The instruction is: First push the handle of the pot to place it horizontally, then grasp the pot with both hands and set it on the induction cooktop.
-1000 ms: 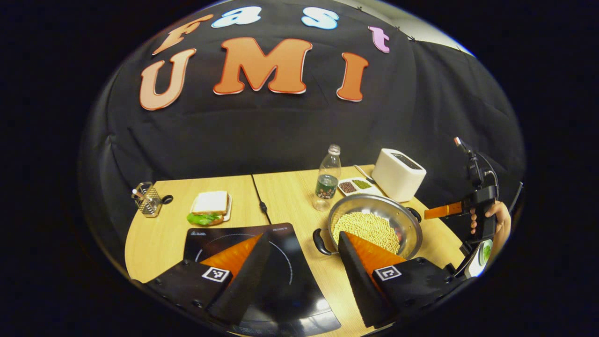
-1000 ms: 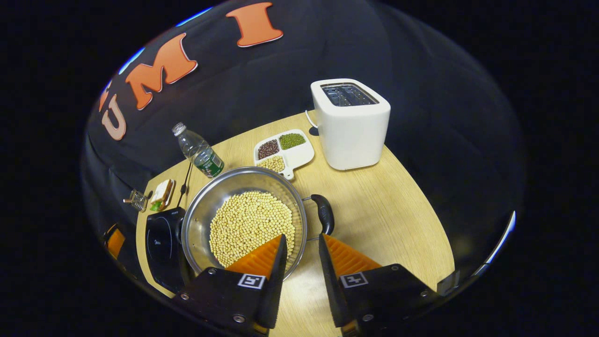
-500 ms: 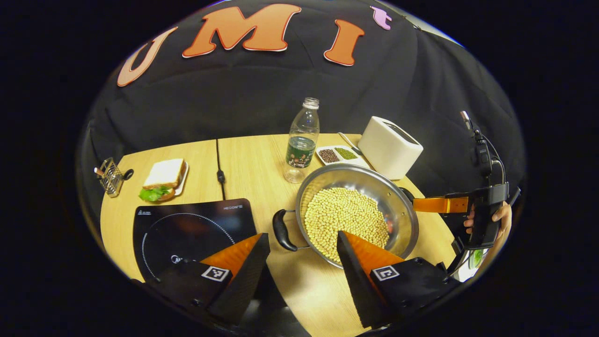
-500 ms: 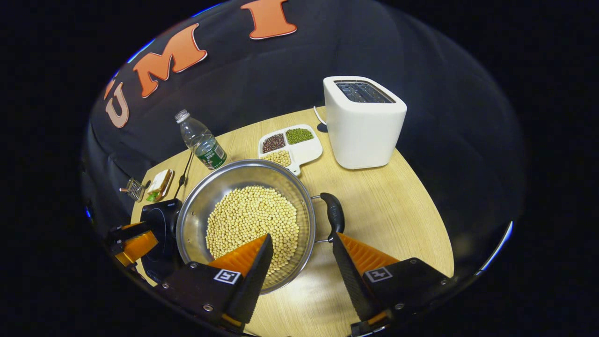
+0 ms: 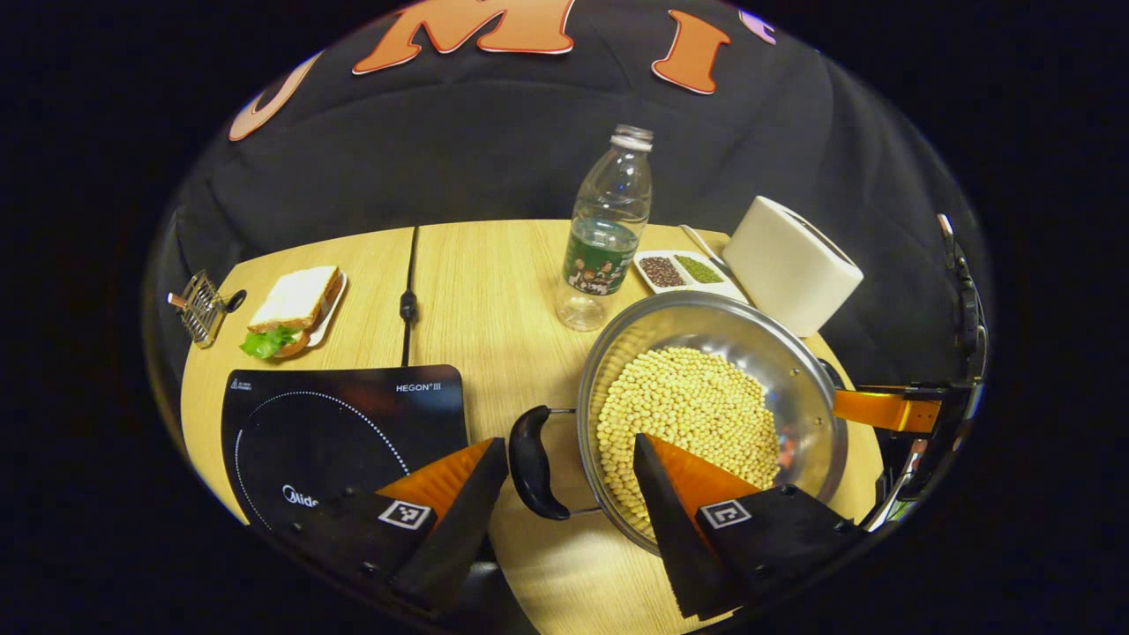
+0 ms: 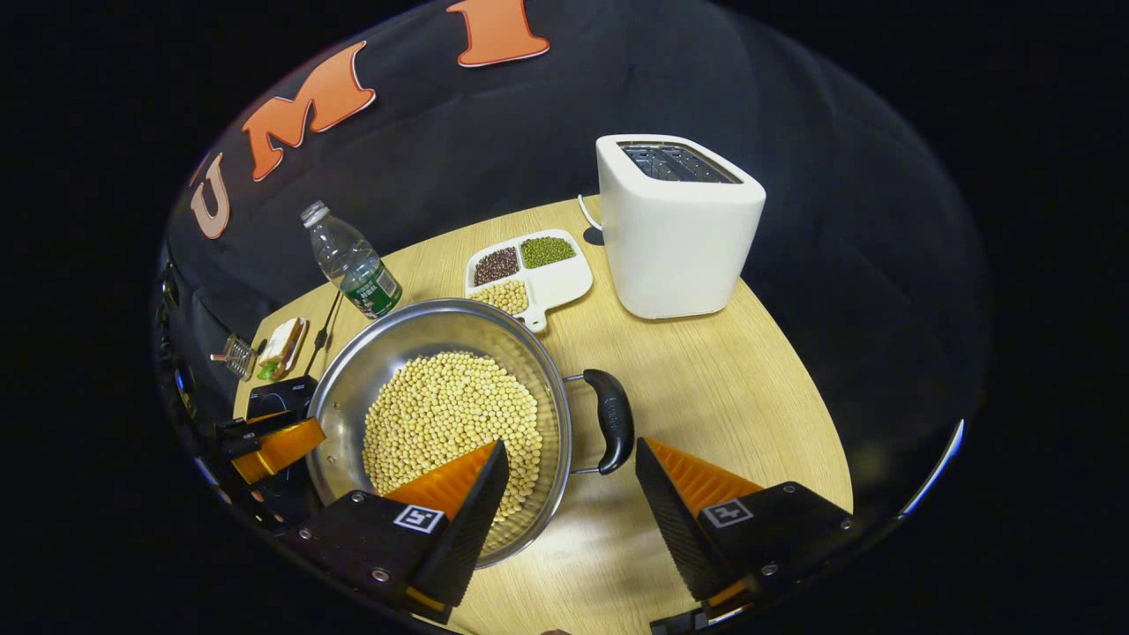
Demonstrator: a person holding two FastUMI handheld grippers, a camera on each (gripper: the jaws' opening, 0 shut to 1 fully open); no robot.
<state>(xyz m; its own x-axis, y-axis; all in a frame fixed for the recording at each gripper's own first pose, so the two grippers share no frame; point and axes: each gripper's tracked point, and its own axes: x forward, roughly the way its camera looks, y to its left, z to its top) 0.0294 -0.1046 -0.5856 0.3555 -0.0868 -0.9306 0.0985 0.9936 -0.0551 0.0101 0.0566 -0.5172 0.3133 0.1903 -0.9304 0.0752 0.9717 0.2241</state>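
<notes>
A steel pot [image 5: 706, 324] full of pale beans stands on the wooden table, to the right of the black induction cooktop [image 5: 335, 423]. My left gripper [image 5: 571, 460] is open, and the pot's black left handle [image 5: 532, 463] lies between its fingers. In the right gripper view the pot [image 6: 414, 337] sits low and left of centre. My right gripper [image 6: 571, 454] is open around the black right handle [image 6: 613, 422]. Neither pair of fingers presses on a handle. The other gripper [image 5: 891, 410] shows past the pot's far side.
A water bottle [image 5: 604, 238], a divided dish of beans [image 5: 679, 269] and a white toaster [image 5: 789, 265] stand behind the pot. A sandwich plate [image 5: 291, 304] and a wire rack [image 5: 203, 304] sit far left. A black cable [image 5: 407, 300] runs to the cooktop.
My left gripper has moved right and closer, bringing the pot's left handle between its fingers. My right gripper has opened wider and now straddles the right handle.
</notes>
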